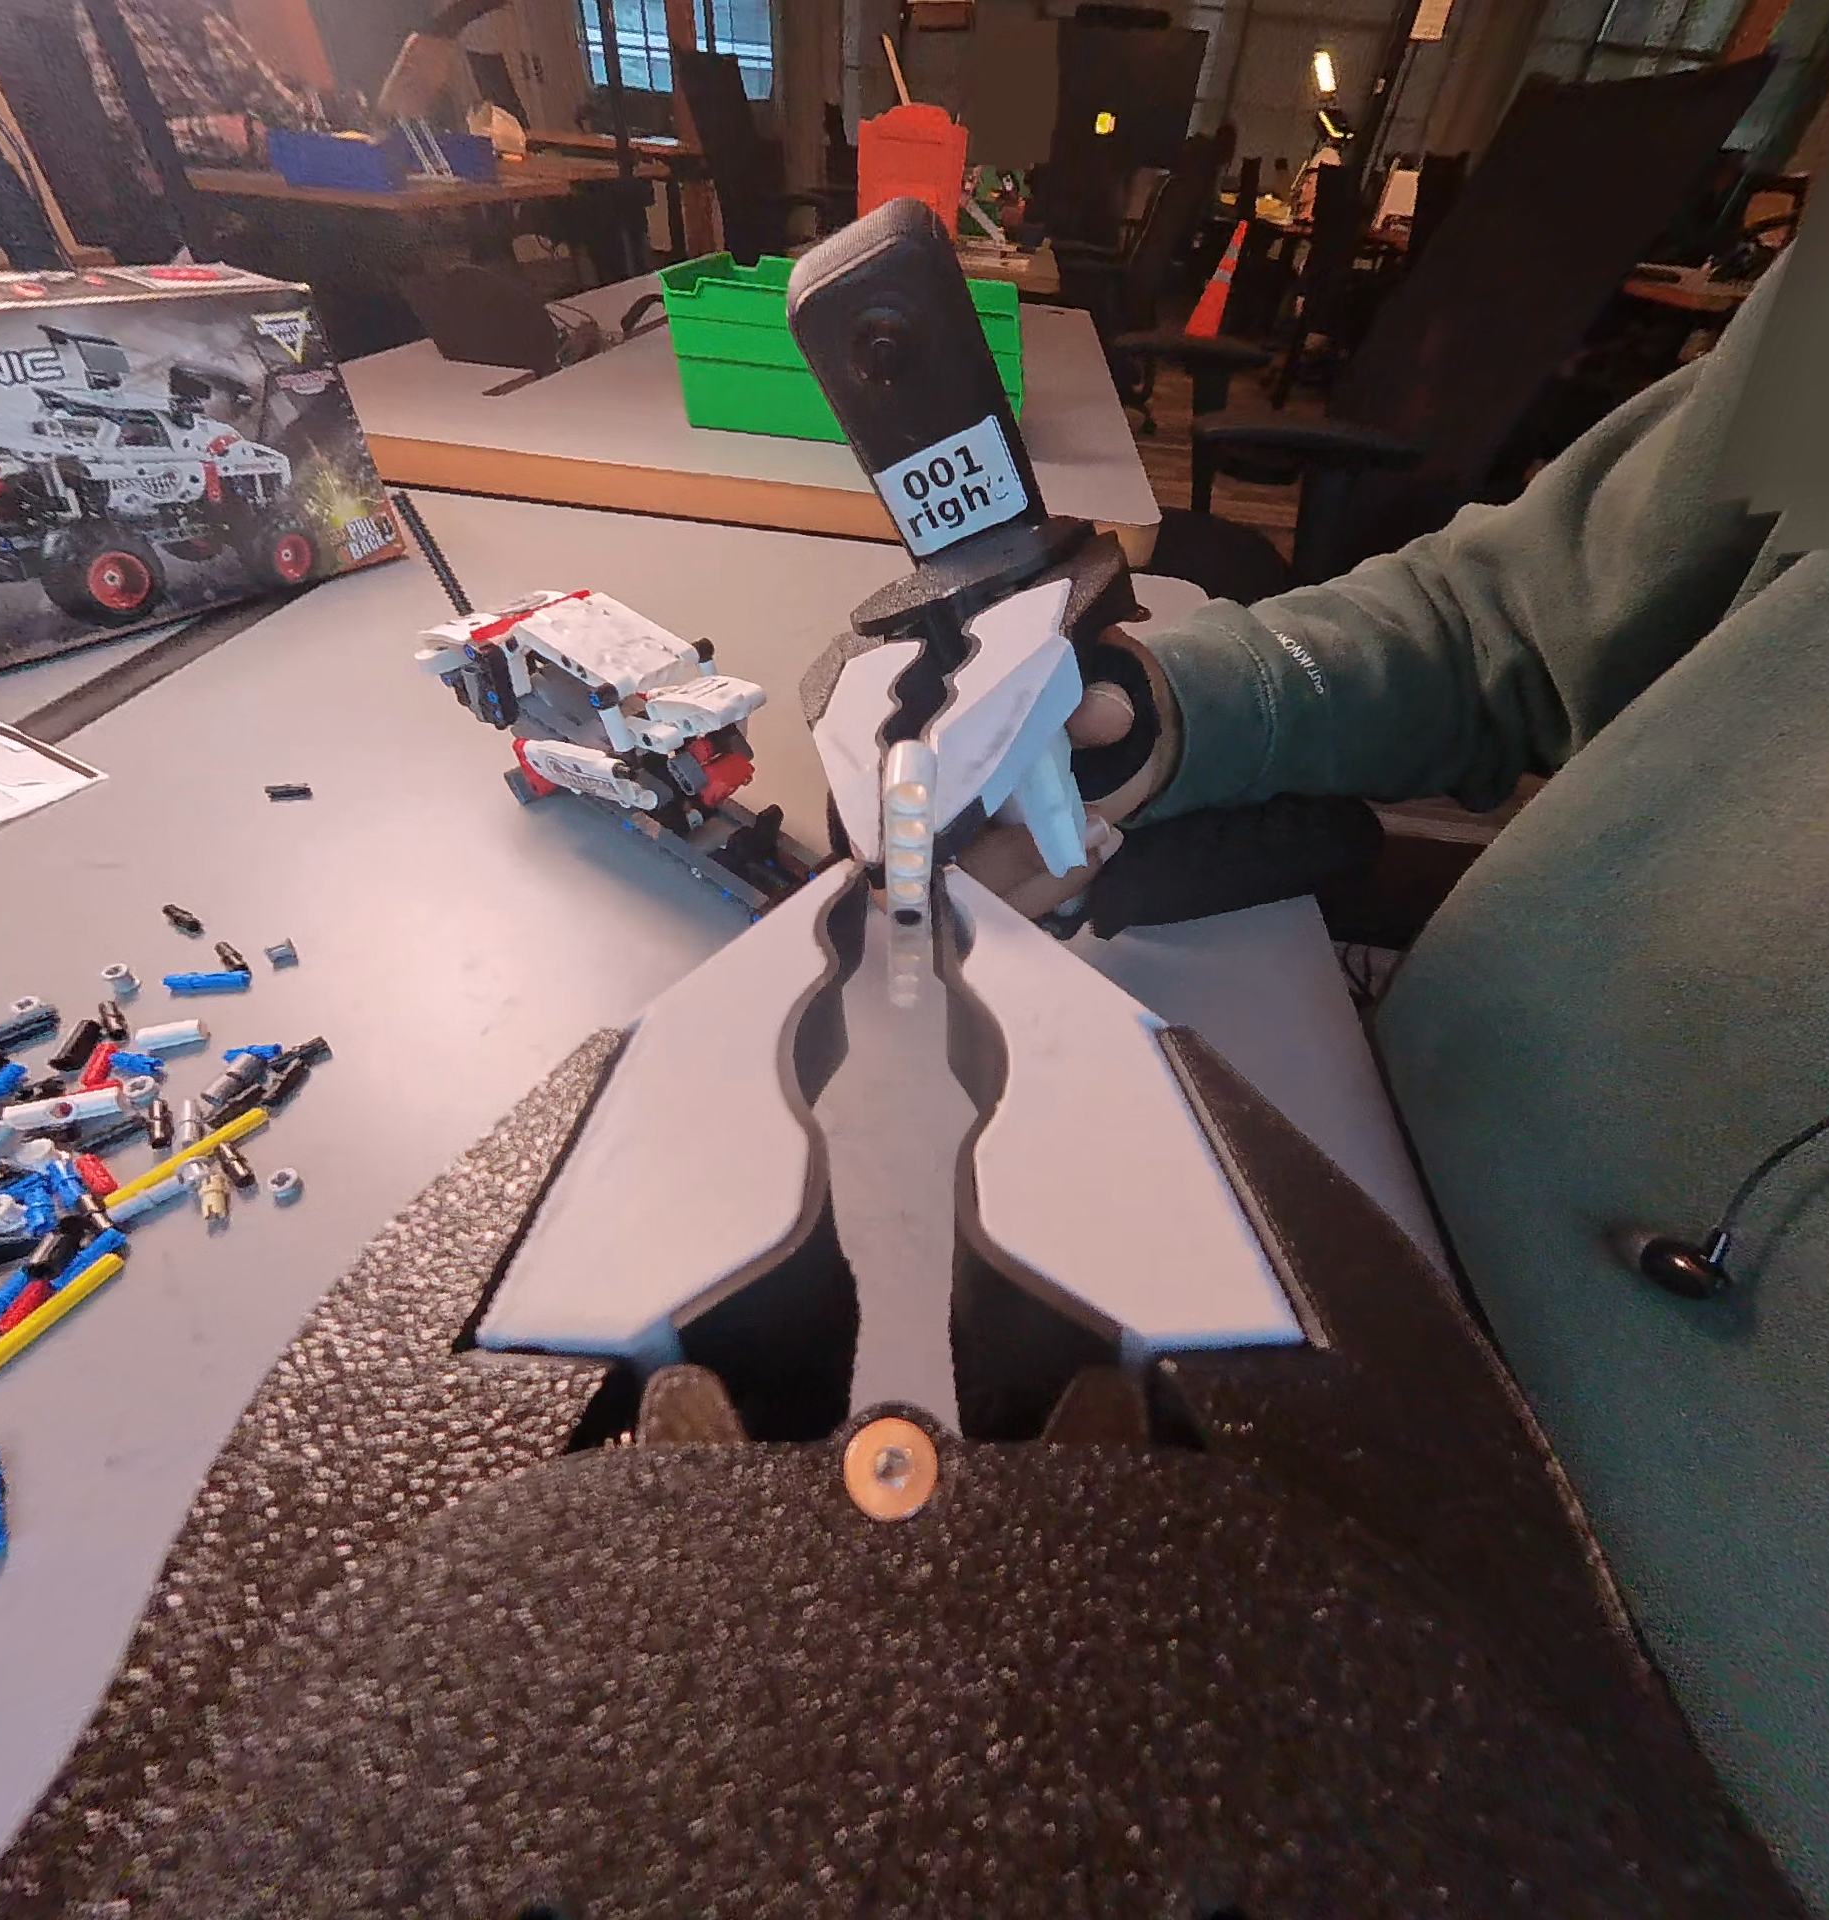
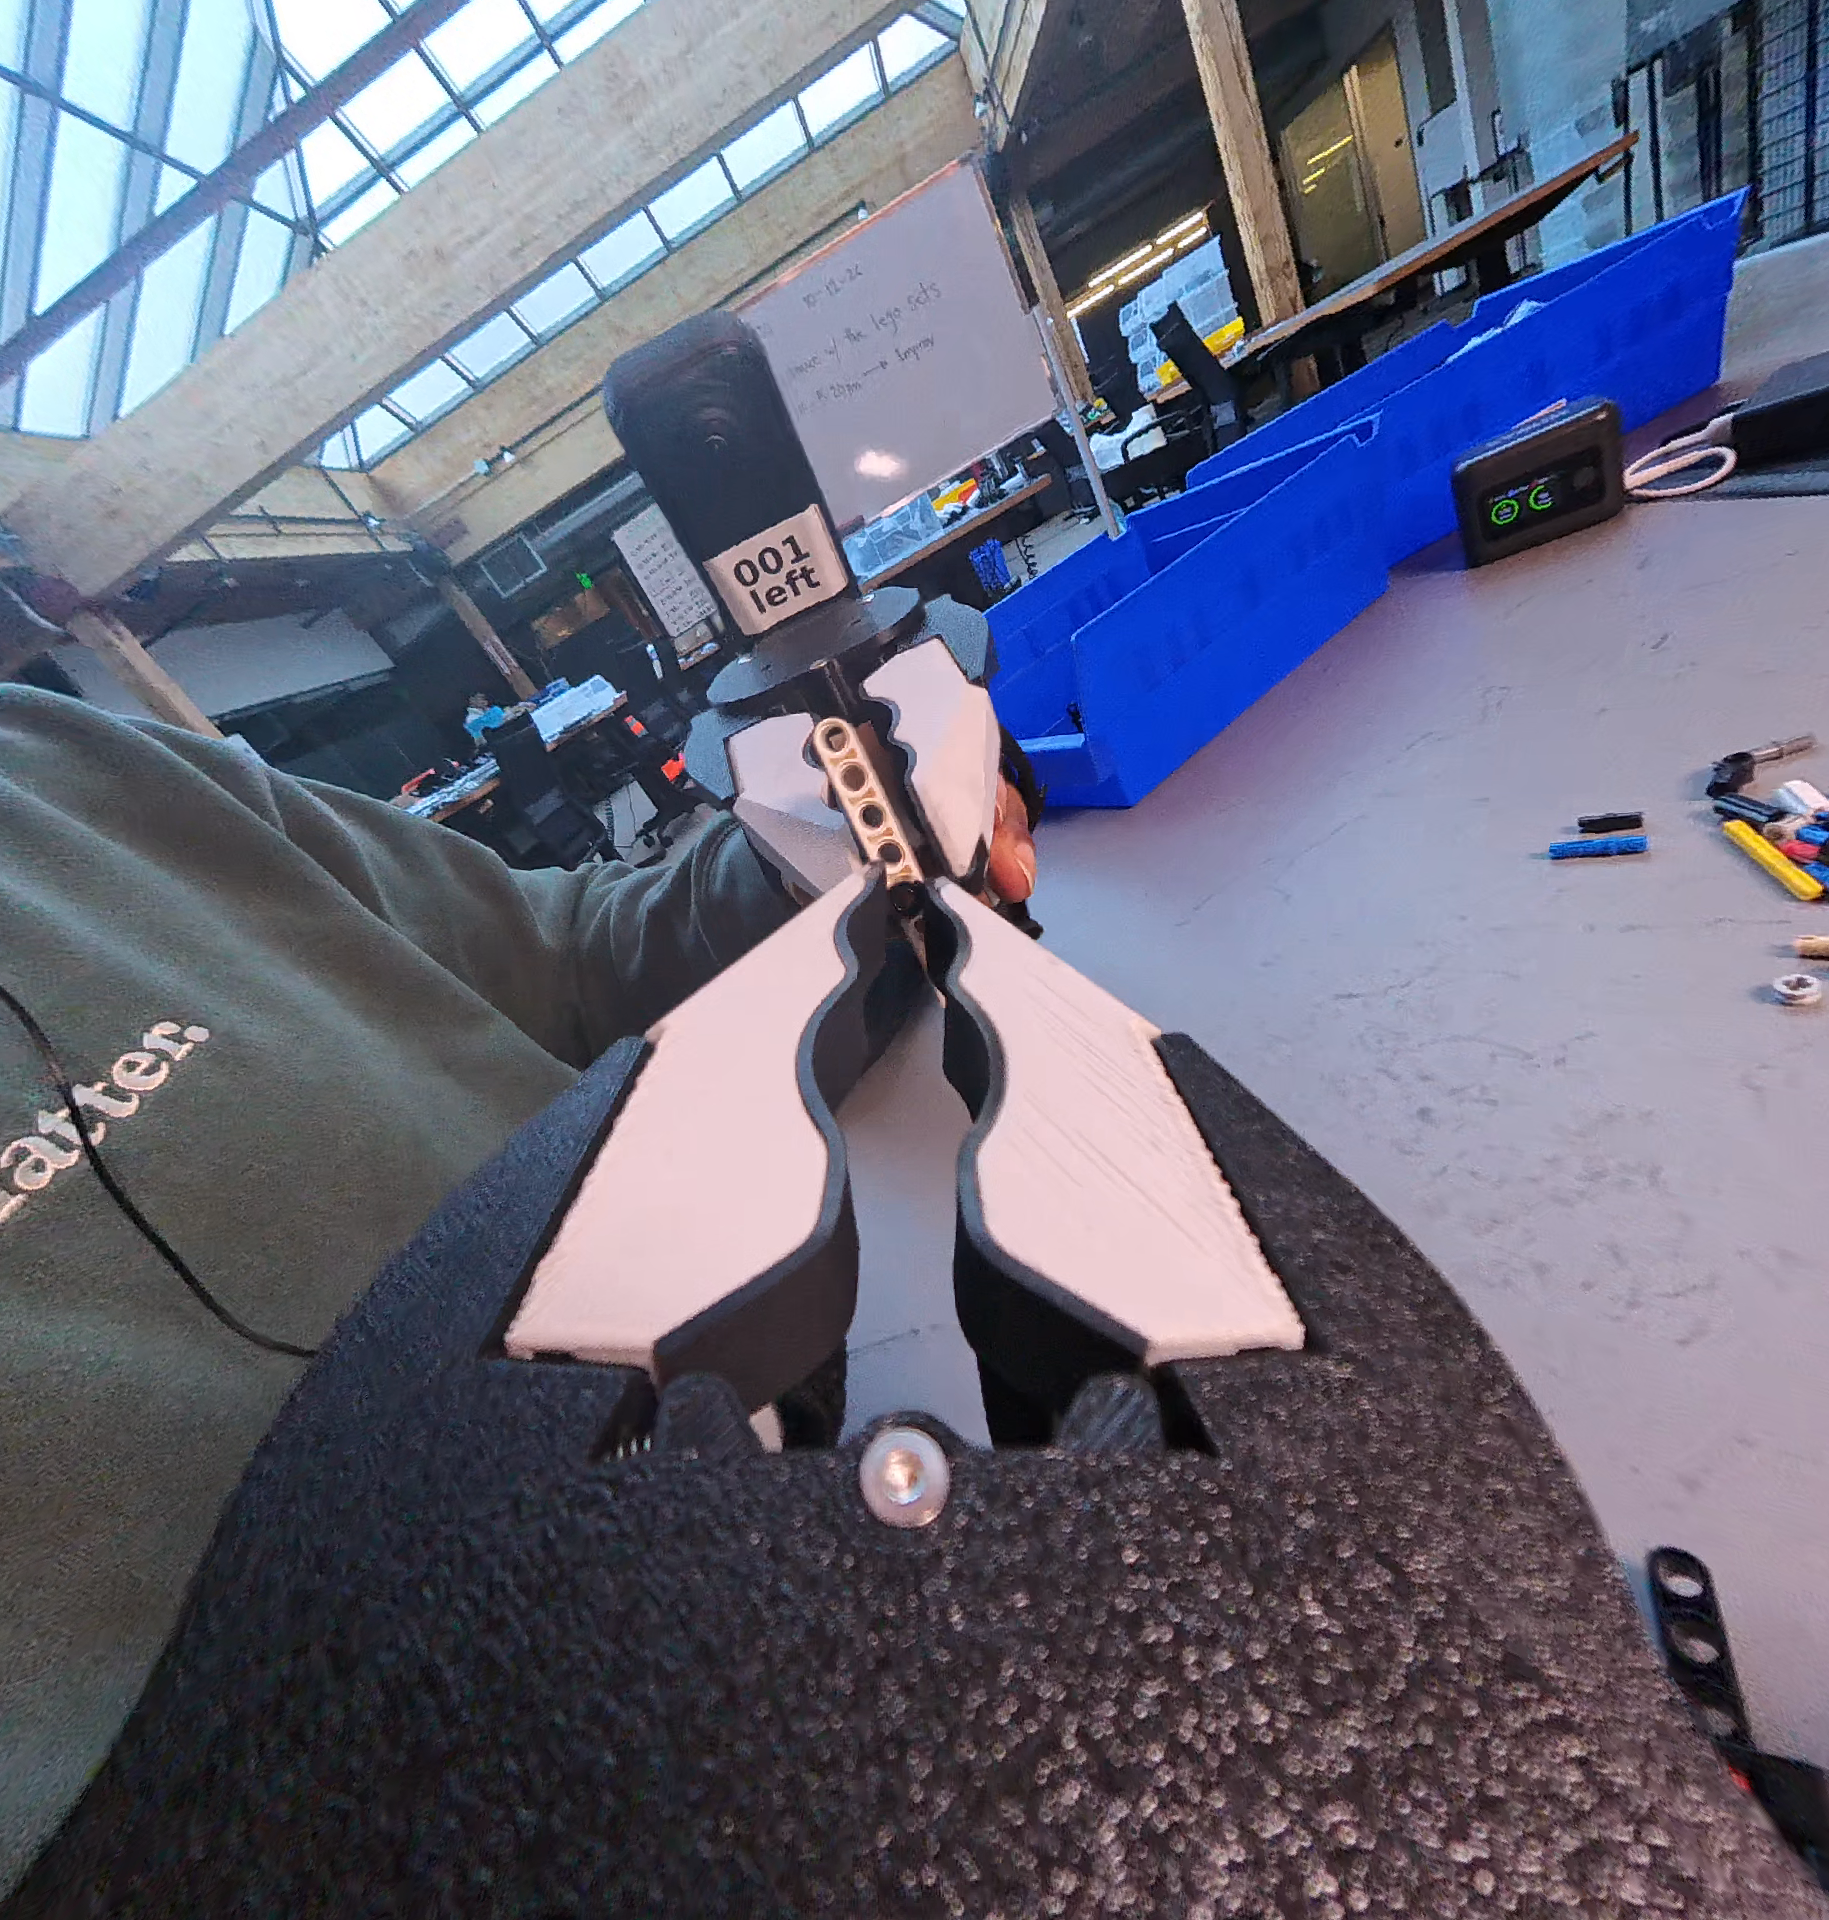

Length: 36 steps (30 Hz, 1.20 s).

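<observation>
Both grippers meet tip to tip above the grey table (image 1: 453,644), facing each other. Left gripper (image 1: 902,904): fingers drawn close at the tips, clamped on the lower end of a white holed beam (image 1: 908,831) that stands upright out of them. Right gripper (image 2: 905,883): tips likewise pinched together, at the near end of the same beam, which from this side runs up and away toward the other gripper; a small dark piece sits at the pinch point, and it is too small to tell whether the tips grip that piece or the beam itself. A partly built white-and-red toy truck (image 1: 619,717) lies on its side on the table just beyond and left of the grippers. Loose small parts (image 1: 89,1101) in blue, black, grey, red and yellow are scattered to the far left, well apart from the beam. The toy's box (image 1: 131,457) stands at the table's rear left, green bins (image 1: 754,353) behind. Blue bins (image 2: 1305,551) and a small black device with a screen (image 2: 1538,483) sit on the far side in the right wrist view. A green sleeve (image 1: 1409,665) reaches to the right gripper's handle.
</observation>
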Motion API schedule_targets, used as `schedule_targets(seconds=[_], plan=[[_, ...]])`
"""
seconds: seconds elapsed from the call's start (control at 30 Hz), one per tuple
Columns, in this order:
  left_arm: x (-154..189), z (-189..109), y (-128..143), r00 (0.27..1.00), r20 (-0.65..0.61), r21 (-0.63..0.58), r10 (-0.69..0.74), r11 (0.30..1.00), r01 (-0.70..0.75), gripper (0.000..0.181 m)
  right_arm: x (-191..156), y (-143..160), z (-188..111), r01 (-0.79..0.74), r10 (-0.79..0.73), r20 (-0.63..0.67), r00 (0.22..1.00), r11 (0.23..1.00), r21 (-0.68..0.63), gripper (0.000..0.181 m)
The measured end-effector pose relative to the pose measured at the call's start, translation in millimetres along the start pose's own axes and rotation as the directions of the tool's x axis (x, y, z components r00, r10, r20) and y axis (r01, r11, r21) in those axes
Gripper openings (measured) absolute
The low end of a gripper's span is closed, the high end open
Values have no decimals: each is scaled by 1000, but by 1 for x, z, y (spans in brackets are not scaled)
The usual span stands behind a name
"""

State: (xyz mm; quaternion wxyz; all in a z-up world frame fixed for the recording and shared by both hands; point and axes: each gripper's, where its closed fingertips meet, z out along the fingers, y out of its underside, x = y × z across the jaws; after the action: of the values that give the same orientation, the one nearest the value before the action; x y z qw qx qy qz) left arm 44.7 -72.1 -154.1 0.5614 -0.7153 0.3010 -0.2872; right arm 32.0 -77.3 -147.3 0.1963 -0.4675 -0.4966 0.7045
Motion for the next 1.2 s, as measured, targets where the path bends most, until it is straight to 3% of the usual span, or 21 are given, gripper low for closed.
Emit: schedule_targets(seconds=[0.33, 0.43, 0.63, 0.73, 0.8, 0.93, 1.0, 1.2], plan=[[8, -6, -16, 986, -107, 87, -130, 986, 140, 7, -12, -13, -6, 190, -190, 9, 982, 982, 7, 4], [-10, -35, -34, 970, -113, 213, -214, 949, 234, 7, -8, -34, -30, 232, -230, -32, 973, 969, 80, 4], [-16, -31, -27, 976, -72, 189, -207, 958, 217, 7, -21, -44, -32, 277, -279, 0, 960, 953, 125, 5], [-16, -31, -27, 972, -80, 196, -221, 953, 233, 7, -12, -42, -33, 283, -280, -44, 959, 953, 108, 5], [-18, -31, -26, 970, -79, 198, -230, 950, 241, 7, 10, -43, -30, 335, -327, -164, 931, 942, 21, 6], [-27, -31, -20, 955, -79, 210, -287, 931, 298, 7, 69, -53, -18, 410, -513, -358, 780, 852, -326, 6], [-36, -31, -11, 947, -45, 206, -319, 924, 322, 7, 100, -61, -8, 410, -594, -375, 712, 785, -465, 6], [-54, -29, 14, 926, -7, 210, -378, 905, 371, 7, 208, -52, 31, 231, -673, -339, 657, 608, -760, 6]])
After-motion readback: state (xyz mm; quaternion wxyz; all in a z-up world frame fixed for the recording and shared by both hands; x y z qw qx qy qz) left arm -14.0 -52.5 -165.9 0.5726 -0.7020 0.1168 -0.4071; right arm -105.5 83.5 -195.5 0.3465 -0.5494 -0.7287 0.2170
